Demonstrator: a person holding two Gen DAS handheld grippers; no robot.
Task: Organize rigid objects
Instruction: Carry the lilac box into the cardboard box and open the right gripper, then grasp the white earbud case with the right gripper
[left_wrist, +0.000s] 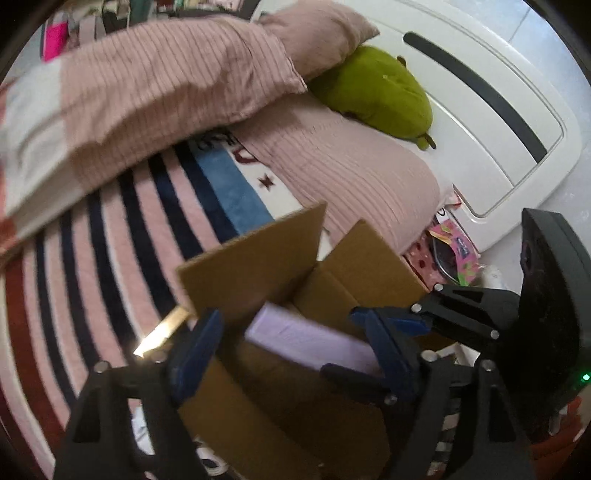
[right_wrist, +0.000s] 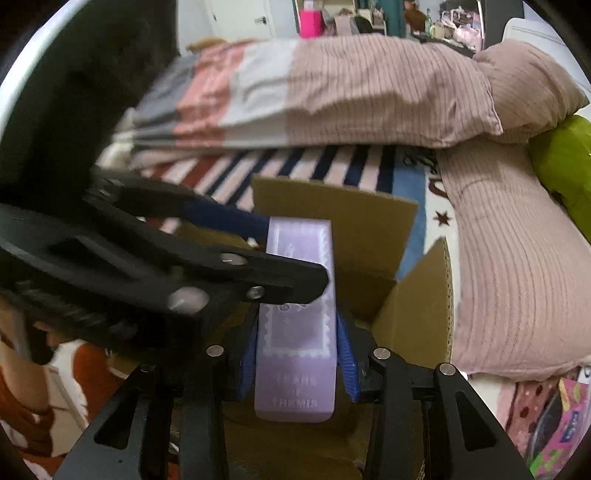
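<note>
A lilac rectangular box (right_wrist: 297, 317) with pale print is held over an open cardboard box (right_wrist: 406, 314) on the bed. My right gripper (right_wrist: 297, 354) is shut on the lilac box, its blue pads on both long sides. My left gripper (left_wrist: 291, 354) is open, with the far end of the lilac box (left_wrist: 306, 339) between its blue fingers. In the right wrist view the left gripper's fingers (right_wrist: 229, 221) reach in from the left to the lilac box's far end. The right gripper's fingers (left_wrist: 391, 325) show in the left wrist view.
The cardboard box (left_wrist: 255, 254) stands with flaps up on a striped blanket (left_wrist: 122, 236). A pink folded duvet (left_wrist: 155, 85), a pink pillow (right_wrist: 506, 258) and a green plush toy (left_wrist: 380, 92) lie beyond. A white headboard (left_wrist: 491, 96) is at the right.
</note>
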